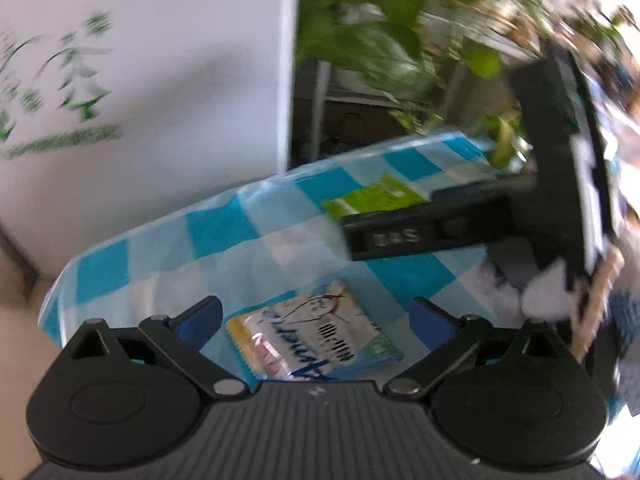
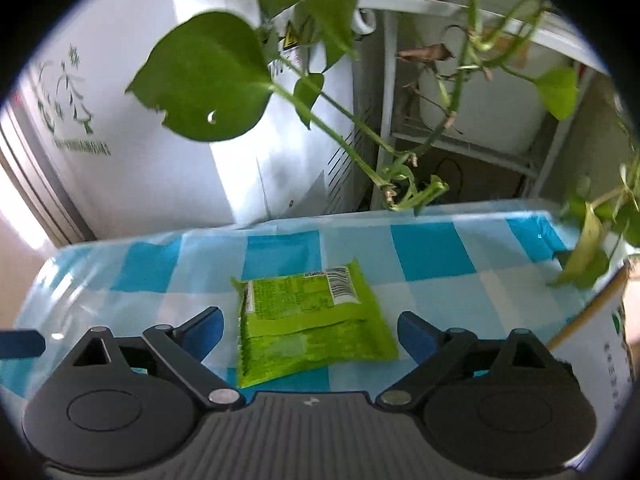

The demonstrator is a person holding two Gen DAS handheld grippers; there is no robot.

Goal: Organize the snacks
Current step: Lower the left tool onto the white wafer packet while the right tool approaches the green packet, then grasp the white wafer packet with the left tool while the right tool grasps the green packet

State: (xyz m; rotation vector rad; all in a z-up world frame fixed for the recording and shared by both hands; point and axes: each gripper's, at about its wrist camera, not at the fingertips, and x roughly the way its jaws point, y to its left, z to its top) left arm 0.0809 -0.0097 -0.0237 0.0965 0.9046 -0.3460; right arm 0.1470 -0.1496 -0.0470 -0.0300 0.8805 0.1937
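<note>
A white and blue snack packet (image 1: 316, 340) lies on the blue checked tablecloth (image 1: 224, 228), right in front of my open left gripper (image 1: 316, 320), between its blue fingertips. A green snack packet (image 2: 308, 320) lies flat on the cloth in the right wrist view, between the tips of my open right gripper (image 2: 308, 332). The green packet also shows in the left wrist view (image 1: 376, 196), partly hidden behind the black body of the right gripper (image 1: 480, 224), which reaches in from the right.
A white appliance with green lettering (image 2: 120, 128) stands behind the table's far edge on the left. A leafy plant (image 2: 208, 76) hangs over the far side on a white rack (image 2: 460, 80). A white carton (image 2: 600, 340) stands at the right edge.
</note>
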